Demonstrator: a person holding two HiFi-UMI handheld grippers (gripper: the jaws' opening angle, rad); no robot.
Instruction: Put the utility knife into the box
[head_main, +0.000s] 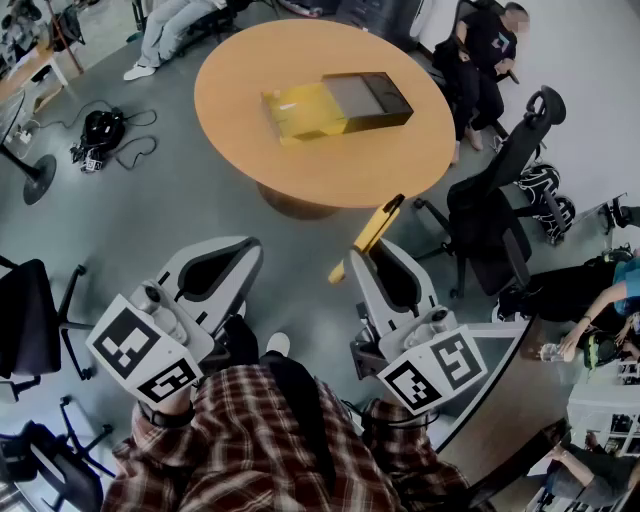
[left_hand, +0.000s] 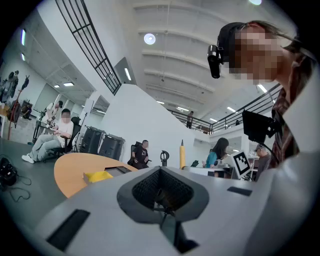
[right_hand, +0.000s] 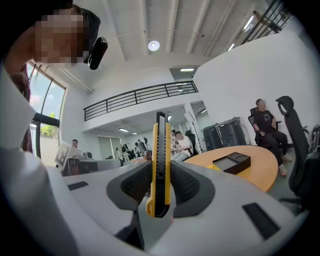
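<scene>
Looking along its own jaws, my left tool (left_hand: 160, 180) covers the near side of the box (left_hand: 116, 170); what lies inside the box is too small for me to tell.

We see a yellow utility knife (right_hand: 158, 165) with a black strip down its middle. Both the right gripper (head_main: 366, 258) and the left gripper (left_hand: 160, 171) are light grey with dark grey ribbed pads (right_hand: 190, 182); their marker cubes (head_main: 140, 350) bear black squares on white. The round table (head_main: 230, 90) is orange-tan, the box (head_main: 372, 98) black beside a yellow piece (head_main: 300, 108). Our shirt (head_main: 250, 450) is red-brown plaid.
</scene>
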